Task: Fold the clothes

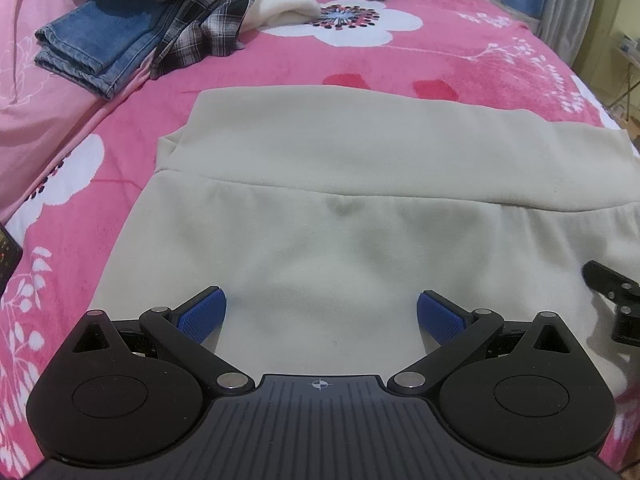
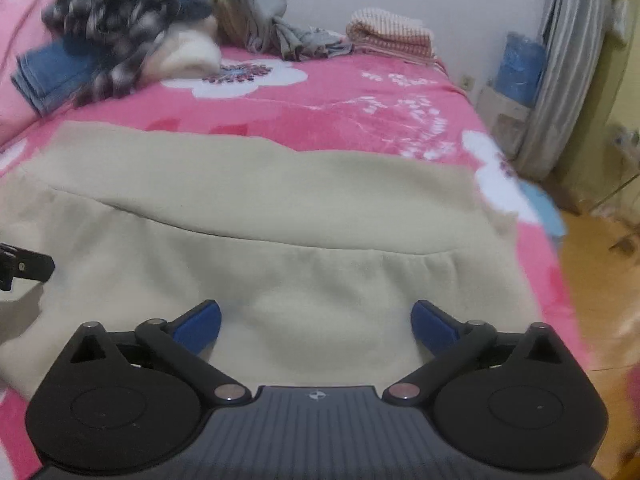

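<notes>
Both claws, left gripper [image 1: 322, 316] and right gripper [image 2: 316, 322], are hovering wide open and empty over the cream garment [image 1: 320, 184], its far edge lying folded over, more folds and the pile [image 1: 152, 12] likely remaining.

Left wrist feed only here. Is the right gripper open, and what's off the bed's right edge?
Observer: The right gripper is open, empty, over the cream garment.
Operator: And the right edge?
Observer: Bare wooden floor lies just past the garment's right end.
Operator: Any folded laundry I can't see properly?
Observer: A folded striped stack sits at the far end by the wall, next to a grey heap.
</notes>
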A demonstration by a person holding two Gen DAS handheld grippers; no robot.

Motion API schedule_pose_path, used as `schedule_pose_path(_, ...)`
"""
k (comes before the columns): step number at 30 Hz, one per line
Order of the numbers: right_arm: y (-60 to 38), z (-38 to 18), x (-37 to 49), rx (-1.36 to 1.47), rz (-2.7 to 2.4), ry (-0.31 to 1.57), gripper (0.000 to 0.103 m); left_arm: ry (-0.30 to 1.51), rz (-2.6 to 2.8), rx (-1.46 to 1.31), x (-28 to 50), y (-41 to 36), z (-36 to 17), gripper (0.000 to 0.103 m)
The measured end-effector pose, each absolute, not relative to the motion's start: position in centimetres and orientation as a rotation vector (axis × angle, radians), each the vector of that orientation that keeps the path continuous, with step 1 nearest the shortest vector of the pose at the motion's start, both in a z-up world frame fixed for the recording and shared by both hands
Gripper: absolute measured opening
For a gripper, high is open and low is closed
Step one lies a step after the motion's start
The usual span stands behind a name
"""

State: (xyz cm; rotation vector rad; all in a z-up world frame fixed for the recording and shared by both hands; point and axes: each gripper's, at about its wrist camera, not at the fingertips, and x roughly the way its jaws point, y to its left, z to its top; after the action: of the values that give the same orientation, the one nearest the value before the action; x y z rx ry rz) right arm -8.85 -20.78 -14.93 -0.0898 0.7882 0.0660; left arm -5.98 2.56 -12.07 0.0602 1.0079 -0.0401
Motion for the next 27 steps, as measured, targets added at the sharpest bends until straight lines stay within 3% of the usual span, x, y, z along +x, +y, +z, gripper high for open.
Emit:
schedule_pose_path(3,-20.7,-13.9,-8.3,-0.083,0.059,0.807,0.103,1.008,-0.042,0.058,-6.0,2.7,-12.1,0.103)
schedule_pose_path(5,-20.7,-12.8,-7.8,-0.069,0.049,0.811,0.098,1.008,-0.042,0.059,-6.0,2.7,-12.1,0.103)
schedule_pose_path(14,-23.2,-13.4,-3.3,0.01,0.02,0.833,0.098,1.005,-0.04,0.063,-6.0,2.5,-12.1,0.103)
schedule_pose_path(16,-23.7,-13.6,-2.6,0.025,0.017,0.836,0.103,1.005,-0.039,0.063,-6.0,2.5,-12.1,0.103)
schedule_pose_path(27,-24.1,-14.3,-2.8,0.045,0.029,0.82,0.103,1.001,-0.044,0.061,-6.1,2.6,-12.2,0.103)
